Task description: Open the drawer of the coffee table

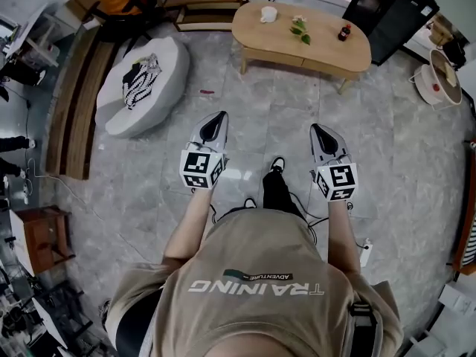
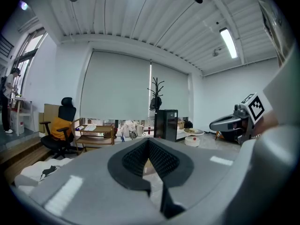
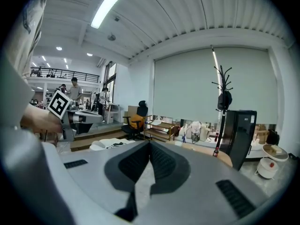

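The oval wooden coffee table point(image 1: 320, 50) stands at the far side of the tiled floor, with a white cup point(image 1: 268, 13), a small plant point(image 1: 300, 30) and a dark bottle point(image 1: 343, 32) on top. Its front face shows no drawer pulled out. My left gripper point(image 1: 219, 116) and right gripper point(image 1: 316, 128) hang side by side over the floor, well short of the table and pointing toward it. In the left gripper view the left gripper point(image 2: 149, 140) has its jaws together on nothing. In the right gripper view the right gripper point(image 3: 150, 143) is likewise shut and empty, with the table's edge point(image 3: 211, 152) beyond it.
A white cushion seat point(image 1: 145, 80) lies on the floor to the left, beside a low wooden platform point(image 1: 71, 103). A black cabinet point(image 1: 390, 13) stands right of the table, and a round fan heater point(image 1: 439, 76) sits further right. My shoe point(image 1: 277, 165) is between the grippers.
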The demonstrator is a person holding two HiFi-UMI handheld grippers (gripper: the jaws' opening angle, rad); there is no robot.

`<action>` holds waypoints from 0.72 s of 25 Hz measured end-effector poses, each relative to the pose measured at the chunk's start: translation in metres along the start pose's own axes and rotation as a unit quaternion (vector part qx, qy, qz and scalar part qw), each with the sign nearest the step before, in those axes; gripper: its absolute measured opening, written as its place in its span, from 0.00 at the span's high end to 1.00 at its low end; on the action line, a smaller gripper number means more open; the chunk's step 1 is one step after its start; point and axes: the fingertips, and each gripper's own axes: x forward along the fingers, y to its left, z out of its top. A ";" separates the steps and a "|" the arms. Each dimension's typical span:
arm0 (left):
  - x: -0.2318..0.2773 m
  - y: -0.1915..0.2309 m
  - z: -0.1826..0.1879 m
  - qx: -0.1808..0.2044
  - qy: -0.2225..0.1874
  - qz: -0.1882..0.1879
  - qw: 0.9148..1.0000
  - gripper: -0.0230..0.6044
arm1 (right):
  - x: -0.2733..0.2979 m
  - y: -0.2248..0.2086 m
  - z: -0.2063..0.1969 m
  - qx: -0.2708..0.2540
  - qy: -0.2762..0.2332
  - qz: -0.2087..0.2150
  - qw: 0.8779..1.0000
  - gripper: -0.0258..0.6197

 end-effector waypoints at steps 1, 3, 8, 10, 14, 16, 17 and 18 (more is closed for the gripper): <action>0.009 0.005 0.002 0.001 0.002 0.004 1.000 0.95 | 0.010 -0.008 0.002 -0.001 -0.001 0.002 1.000 0.95; 0.028 0.013 0.008 0.003 0.007 0.008 1.000 0.95 | 0.028 -0.024 0.008 -0.005 -0.002 0.007 1.000 0.95; 0.092 0.018 0.030 0.016 0.008 0.011 1.000 0.95 | 0.064 -0.077 0.012 -0.012 -0.001 0.012 1.000 0.95; 0.118 0.015 0.042 0.020 0.005 0.012 1.000 0.95 | 0.075 -0.099 0.007 -0.007 0.005 0.017 1.000 0.95; 0.157 0.013 0.059 0.023 -0.002 0.013 1.000 0.95 | 0.096 -0.134 0.001 -0.011 0.017 0.030 0.999 0.95; 0.173 0.013 0.063 0.020 -0.003 0.014 1.000 0.95 | 0.106 -0.147 0.002 -0.014 0.019 0.035 0.999 0.95; 0.180 0.014 0.063 0.017 -0.004 0.014 1.000 0.95 | 0.112 -0.152 0.002 -0.016 0.019 0.037 0.999 0.95; 0.187 0.013 0.063 0.015 -0.003 0.014 1.000 0.95 | 0.117 -0.156 0.001 -0.016 0.018 0.040 0.999 0.95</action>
